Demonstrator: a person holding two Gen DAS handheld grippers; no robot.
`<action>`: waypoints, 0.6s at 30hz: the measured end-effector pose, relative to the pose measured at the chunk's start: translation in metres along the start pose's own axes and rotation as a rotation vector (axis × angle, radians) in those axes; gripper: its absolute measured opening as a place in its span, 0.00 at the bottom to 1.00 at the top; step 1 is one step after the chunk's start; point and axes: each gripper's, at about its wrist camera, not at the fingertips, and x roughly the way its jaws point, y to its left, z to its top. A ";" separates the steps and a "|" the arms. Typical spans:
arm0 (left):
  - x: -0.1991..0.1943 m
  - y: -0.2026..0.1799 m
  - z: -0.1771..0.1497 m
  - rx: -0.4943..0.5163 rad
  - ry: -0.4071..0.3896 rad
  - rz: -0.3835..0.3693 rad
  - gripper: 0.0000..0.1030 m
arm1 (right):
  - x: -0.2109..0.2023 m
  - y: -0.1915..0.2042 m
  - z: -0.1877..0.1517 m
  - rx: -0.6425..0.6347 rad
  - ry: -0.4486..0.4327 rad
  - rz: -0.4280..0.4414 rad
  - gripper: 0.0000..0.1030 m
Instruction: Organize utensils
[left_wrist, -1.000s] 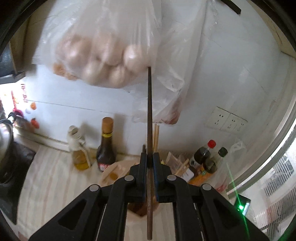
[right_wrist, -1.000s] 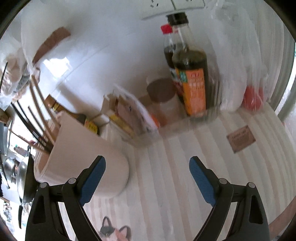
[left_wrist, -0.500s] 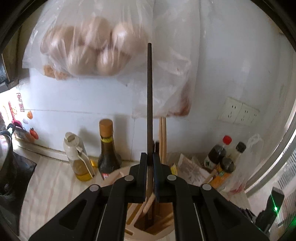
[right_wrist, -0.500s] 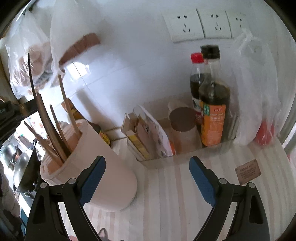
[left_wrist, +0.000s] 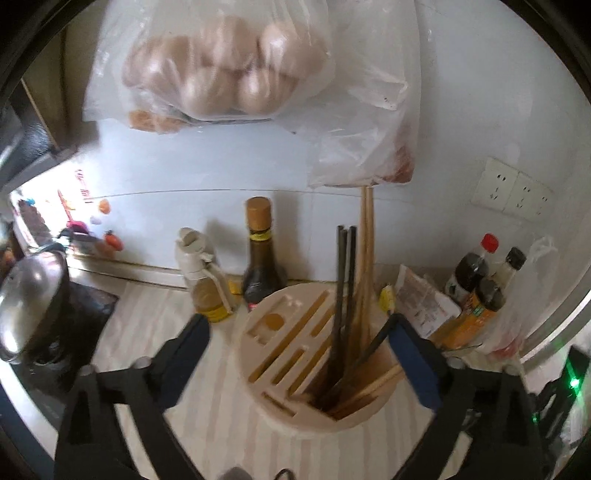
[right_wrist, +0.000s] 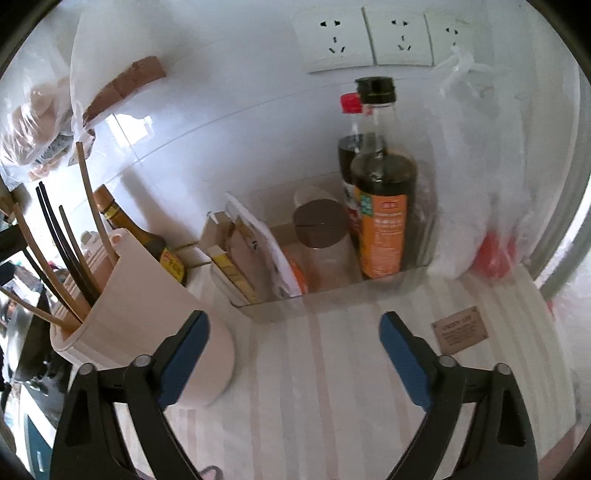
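Note:
A beige round utensil holder (left_wrist: 255, 354) with a slotted top stands on the striped counter. Several dark chopsticks (left_wrist: 343, 280) and pale wooden chopsticks (left_wrist: 365, 240) stand in its open section. My left gripper (left_wrist: 298, 321) hovers just above the holder, its jaws opening wide on either side of the sticks, and its blue pads touch nothing. In the right wrist view the holder (right_wrist: 147, 295) is at the left with the dark chopsticks (right_wrist: 62, 243) leaning out. My right gripper (right_wrist: 294, 317) is over the bare counter beside it, jaws opening, nothing between them.
A dark sauce bottle (left_wrist: 262, 266) and an oil bottle (left_wrist: 207, 291) stand behind the holder. A clear tray (right_wrist: 332, 291) with packets, a jar and bottles sits by the wall. A bag of eggs (left_wrist: 221, 74) hangs overhead. A steel pot (left_wrist: 33, 295) is far left.
The left gripper came down over the holder, opened and let go of the dark chopstick, which now stands in the holder. The right gripper's jaws stand slightly wider.

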 end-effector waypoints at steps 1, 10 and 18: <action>-0.003 0.001 -0.002 0.002 -0.001 0.014 1.00 | -0.005 0.001 0.000 -0.009 -0.002 -0.012 1.00; -0.047 0.032 -0.037 -0.029 0.043 0.107 1.00 | -0.088 0.040 -0.006 -0.165 -0.059 -0.059 1.00; -0.112 0.055 -0.064 -0.007 0.044 0.081 1.00 | -0.183 0.093 -0.029 -0.213 -0.132 -0.046 1.00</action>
